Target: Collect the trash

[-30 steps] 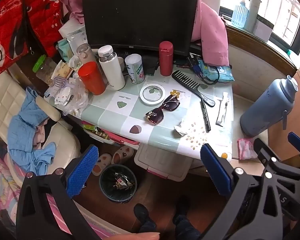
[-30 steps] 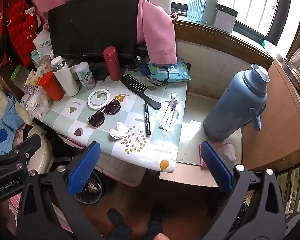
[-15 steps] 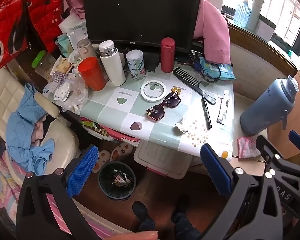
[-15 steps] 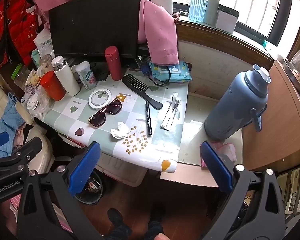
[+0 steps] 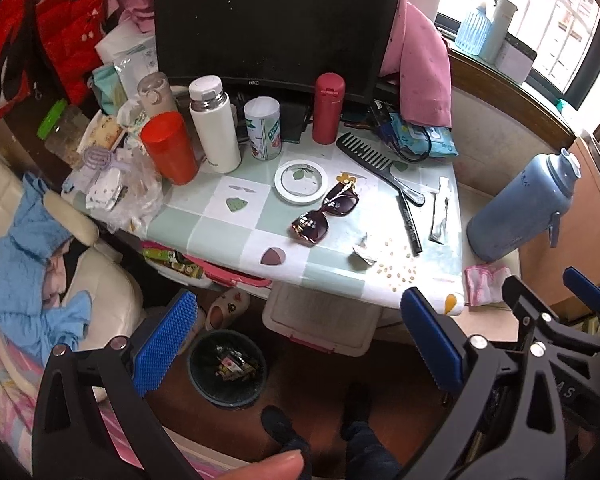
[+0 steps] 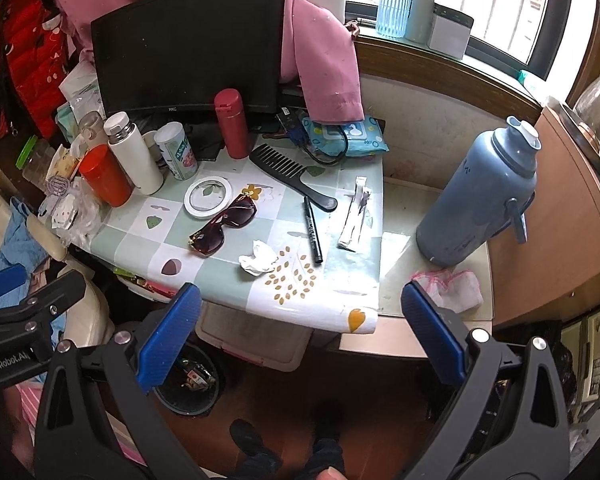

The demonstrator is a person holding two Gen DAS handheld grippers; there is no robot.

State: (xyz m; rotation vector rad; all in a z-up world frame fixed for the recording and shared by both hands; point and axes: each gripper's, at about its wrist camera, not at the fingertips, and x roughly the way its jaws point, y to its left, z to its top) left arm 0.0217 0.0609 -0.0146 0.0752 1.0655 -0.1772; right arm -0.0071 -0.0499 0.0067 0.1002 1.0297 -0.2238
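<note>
Since the earlier frames both views have come a little closer to the worktop (image 6: 332,300). The left hand-held gripper (image 5: 300,344) and the right hand-held gripper (image 6: 300,336) hang before it, both with fingers wide apart, empty. The crumpled white paper (image 6: 258,263) lies near the front edge, between sunglasses (image 6: 224,226) and black pen (image 6: 313,230); the bin (image 5: 228,368) stands on the floor below

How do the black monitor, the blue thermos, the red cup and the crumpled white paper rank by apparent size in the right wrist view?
1. Black monitor
2. Blue thermos
3. Red cup
4. Crumpled white paper

The gaps are clear, so nearness to the camera does not change the order.
</note>
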